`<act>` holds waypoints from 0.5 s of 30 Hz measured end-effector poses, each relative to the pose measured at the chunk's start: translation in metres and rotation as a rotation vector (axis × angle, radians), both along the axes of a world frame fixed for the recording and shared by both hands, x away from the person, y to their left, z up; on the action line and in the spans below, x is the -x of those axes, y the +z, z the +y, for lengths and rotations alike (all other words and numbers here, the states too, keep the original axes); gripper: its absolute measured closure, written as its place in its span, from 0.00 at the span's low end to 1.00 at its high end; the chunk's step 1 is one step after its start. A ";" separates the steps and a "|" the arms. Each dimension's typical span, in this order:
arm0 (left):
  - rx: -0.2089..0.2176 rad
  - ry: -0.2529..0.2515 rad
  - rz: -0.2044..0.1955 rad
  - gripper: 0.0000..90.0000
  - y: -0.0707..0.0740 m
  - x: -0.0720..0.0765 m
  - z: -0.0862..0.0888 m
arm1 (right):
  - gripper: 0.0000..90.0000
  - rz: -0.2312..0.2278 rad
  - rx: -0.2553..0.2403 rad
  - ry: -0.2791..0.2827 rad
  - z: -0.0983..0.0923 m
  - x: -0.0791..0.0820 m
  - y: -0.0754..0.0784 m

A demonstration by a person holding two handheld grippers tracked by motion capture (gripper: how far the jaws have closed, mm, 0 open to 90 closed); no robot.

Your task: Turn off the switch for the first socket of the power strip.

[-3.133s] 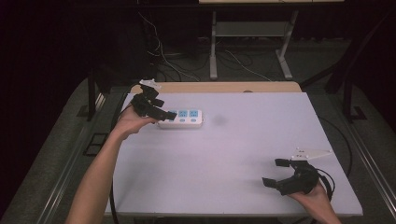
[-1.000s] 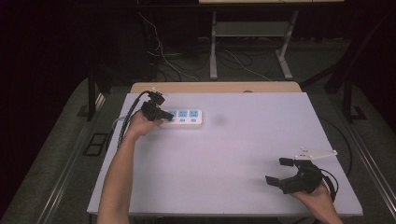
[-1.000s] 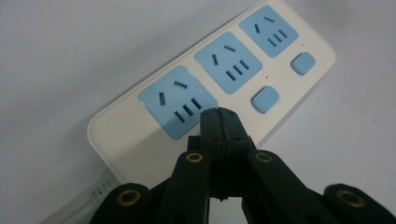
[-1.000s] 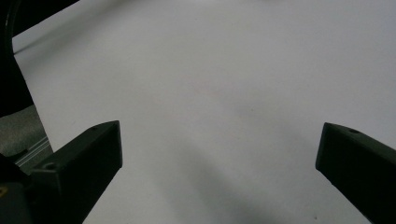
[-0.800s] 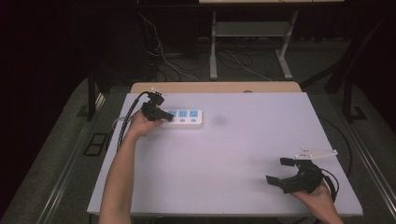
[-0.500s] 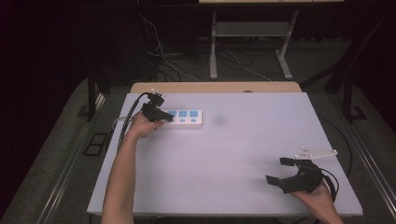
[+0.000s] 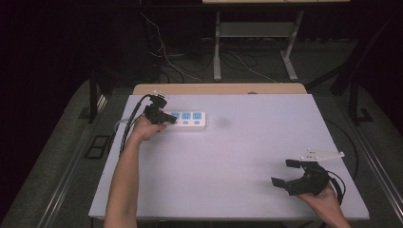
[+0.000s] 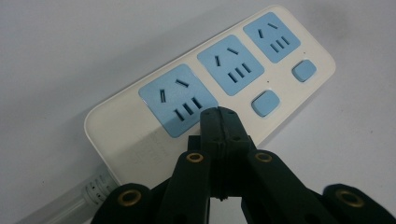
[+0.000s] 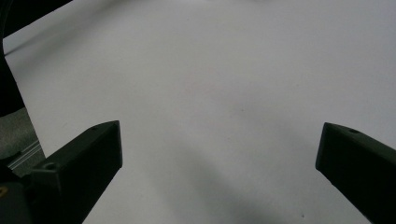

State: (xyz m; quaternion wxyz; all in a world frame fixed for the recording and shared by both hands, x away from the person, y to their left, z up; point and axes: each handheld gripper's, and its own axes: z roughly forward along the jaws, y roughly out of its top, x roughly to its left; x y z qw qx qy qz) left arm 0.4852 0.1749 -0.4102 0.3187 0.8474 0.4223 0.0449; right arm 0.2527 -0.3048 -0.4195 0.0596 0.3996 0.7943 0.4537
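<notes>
From the high view, a white power strip lies near the far left corner of the pale counter, long side across it. The left claw sits at the strip's left end, a dark cable trailing off the counter's left edge. The right claw rests near the right front corner, well apart from the strip, jaws spread with nothing between them. In the left gripper view, the left claw has its two jaws pressed together, holding nothing, the tips just over the strip beside the nearest of three blue sockets, where a blue button would sit; whether they touch it I cannot tell. In the right gripper view, the right claw stands wide over bare counter.
</notes>
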 end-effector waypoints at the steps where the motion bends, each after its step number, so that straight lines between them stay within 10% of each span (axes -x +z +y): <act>1: -0.005 -0.002 -0.001 1.00 0.000 0.000 0.000 | 0.00 0.000 -0.001 0.000 0.000 0.000 0.000; 15: 0.013 -0.014 -0.075 1.00 0.007 0.008 -0.013 | 0.00 -0.014 -0.015 -0.012 -0.003 0.002 0.003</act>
